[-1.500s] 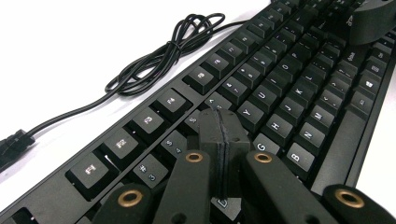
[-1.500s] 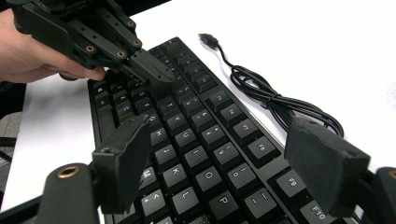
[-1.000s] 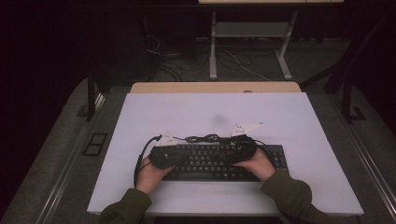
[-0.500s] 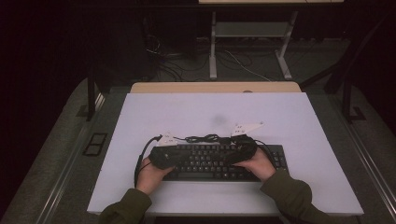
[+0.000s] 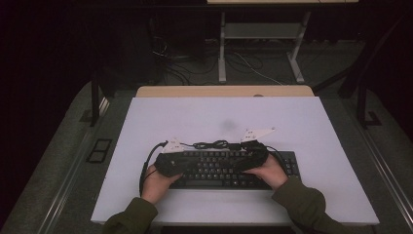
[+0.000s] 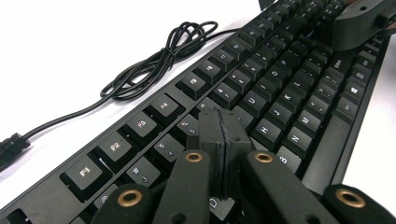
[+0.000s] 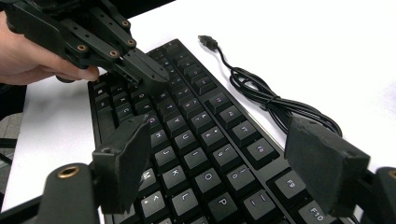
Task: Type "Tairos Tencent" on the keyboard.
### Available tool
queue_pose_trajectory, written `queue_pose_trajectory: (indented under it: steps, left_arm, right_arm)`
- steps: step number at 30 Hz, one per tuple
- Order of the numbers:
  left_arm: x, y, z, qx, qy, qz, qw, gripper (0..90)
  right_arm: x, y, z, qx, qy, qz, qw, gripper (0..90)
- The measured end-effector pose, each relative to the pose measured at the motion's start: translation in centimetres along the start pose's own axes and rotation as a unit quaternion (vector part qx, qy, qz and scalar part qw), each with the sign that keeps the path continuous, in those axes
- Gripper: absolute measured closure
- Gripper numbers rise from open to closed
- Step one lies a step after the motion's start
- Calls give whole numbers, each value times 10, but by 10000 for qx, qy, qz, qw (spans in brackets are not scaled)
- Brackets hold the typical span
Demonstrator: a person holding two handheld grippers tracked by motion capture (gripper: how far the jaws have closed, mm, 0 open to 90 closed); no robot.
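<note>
**Two grippers poised over a black keyboard**

A black keyboard lies on the white worktop, in the lower middle of the high view, its long side running left to right. Its cable sits in a loose bundle on the worktop just behind the upper edge of the keyboard, with the plug end lying free at the far left of the left gripper view.

The left gripper is low over the left part of the keys. Its fingers are clenched together, with nothing between them, and their tips are near the number and upper letter rows; whether they touch a key cannot be told. In the right gripper view the same gripper shows in the upper left of the frame, its closed tips pointing down at the keys.

The right gripper hangs over the right part of the keyboard. Its fingers are released and stand wide apart, with rows of keys visible in the gap between them and nothing grasped.

Both hands come in from the bottom of the high view, in olive sleeves.
</note>
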State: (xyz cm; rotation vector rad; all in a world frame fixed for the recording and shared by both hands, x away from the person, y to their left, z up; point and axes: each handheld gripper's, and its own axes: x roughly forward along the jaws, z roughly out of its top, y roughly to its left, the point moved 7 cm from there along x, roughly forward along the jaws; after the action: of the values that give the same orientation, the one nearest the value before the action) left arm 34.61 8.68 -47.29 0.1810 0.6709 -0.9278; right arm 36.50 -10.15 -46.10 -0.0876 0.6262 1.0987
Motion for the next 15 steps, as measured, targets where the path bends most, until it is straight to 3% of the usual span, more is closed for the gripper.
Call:
queue_pose_trajectory:
  steps: [7,15]
  left_arm:
    - [-9,-1,-2,-45,-84,-14,10000,754]
    - [-18,3,-6,-38,-152,-38,9999,528]
  right_arm:
    - [0,0,-1,-37,27,-20,10000,234]
    - [1,1,-2,-36,91,-20,9999,305]
